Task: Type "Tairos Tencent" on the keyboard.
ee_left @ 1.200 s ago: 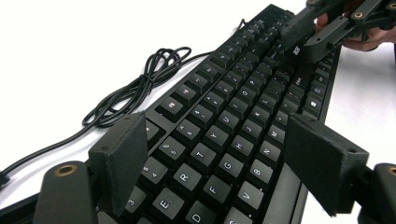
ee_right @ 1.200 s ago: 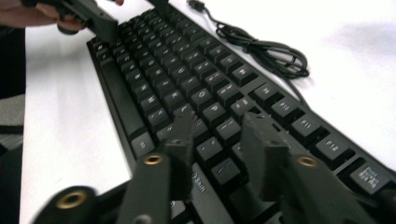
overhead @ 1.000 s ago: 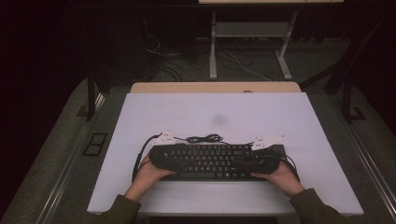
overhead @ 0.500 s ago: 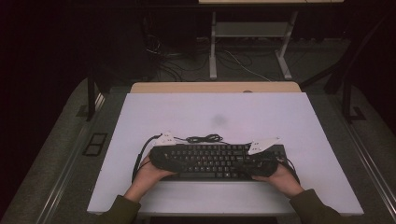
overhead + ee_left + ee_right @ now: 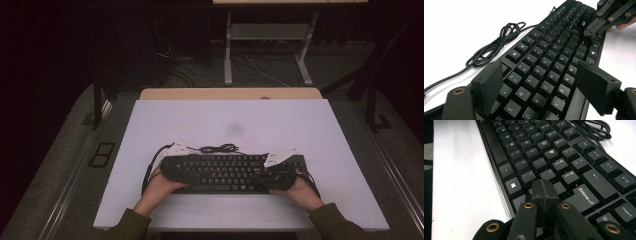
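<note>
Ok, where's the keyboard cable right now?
In the high view the cable lies bunched on the table just behind the keyboard, left of its middle, between the two grippers' grey plates.

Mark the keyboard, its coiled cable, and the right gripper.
keyboard (image 5: 225, 172), high view, middle of the key field.
coiled cable (image 5: 499, 41), left gripper view, on the bundled loops.
right gripper (image 5: 543, 191), right gripper view, tips of its shut jaws.

The keyboard (image 5: 554, 62) looked like matt black plastic with smooth keycaps. Its cable (image 5: 496, 45) had a slightly glossy sheath, and the table (image 5: 280, 120) was smooth, matt white.
</note>
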